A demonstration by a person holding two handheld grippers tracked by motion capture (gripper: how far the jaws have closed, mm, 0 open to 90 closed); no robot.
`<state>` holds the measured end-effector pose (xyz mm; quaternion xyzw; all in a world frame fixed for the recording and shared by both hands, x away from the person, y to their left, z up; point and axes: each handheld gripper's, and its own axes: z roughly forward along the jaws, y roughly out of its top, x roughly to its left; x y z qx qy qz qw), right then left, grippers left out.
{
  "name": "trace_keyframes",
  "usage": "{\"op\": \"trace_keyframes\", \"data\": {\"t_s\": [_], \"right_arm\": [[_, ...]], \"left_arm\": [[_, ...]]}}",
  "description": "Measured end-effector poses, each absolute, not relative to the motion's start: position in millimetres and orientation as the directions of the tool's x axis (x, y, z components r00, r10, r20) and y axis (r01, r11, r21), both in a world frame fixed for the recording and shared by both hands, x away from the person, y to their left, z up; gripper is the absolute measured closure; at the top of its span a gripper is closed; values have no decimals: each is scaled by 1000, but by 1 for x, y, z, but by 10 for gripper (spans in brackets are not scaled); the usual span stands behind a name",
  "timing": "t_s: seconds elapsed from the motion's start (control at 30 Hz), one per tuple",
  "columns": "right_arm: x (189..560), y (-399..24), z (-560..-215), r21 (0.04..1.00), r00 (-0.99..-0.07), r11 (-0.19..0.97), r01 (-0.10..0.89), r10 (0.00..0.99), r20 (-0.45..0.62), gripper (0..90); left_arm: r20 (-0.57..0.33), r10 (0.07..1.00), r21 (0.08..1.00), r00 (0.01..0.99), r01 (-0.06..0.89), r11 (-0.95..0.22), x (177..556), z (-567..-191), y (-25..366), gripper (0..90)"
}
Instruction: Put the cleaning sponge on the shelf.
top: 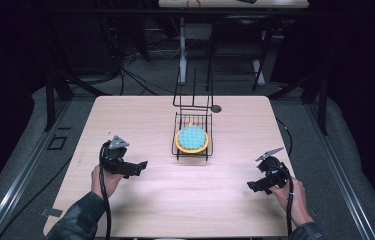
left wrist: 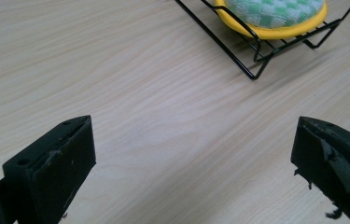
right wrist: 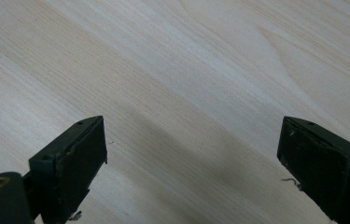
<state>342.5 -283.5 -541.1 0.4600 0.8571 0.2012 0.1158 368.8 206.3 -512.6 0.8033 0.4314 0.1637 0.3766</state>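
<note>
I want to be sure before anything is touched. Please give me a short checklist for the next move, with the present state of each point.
1. Left hand-held gripper open, holding nothing: ok.
2. Right hand-held gripper open, holding nothing: ok.
3. Yellow-rimmed round pad with green checked cloth lies inside the black wire rack: ok.
4. Bare wooden table between both grippers and the rack: ok.
5. Rack upright near the table's middle, away from its edges: ok.
6. Whether the pad is loose or caught in the wires: cannot tell.
</note>
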Motion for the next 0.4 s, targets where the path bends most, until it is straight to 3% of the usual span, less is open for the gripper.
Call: {"op": "trace_keyframes", "data": {"t_s": [0.4], "right_arm": [[343,-284,-541,451,-553,500,740,833,-16,75]], "left_arm": [[-59,794,725,606,573,-383,374,-521,202,0]]}}
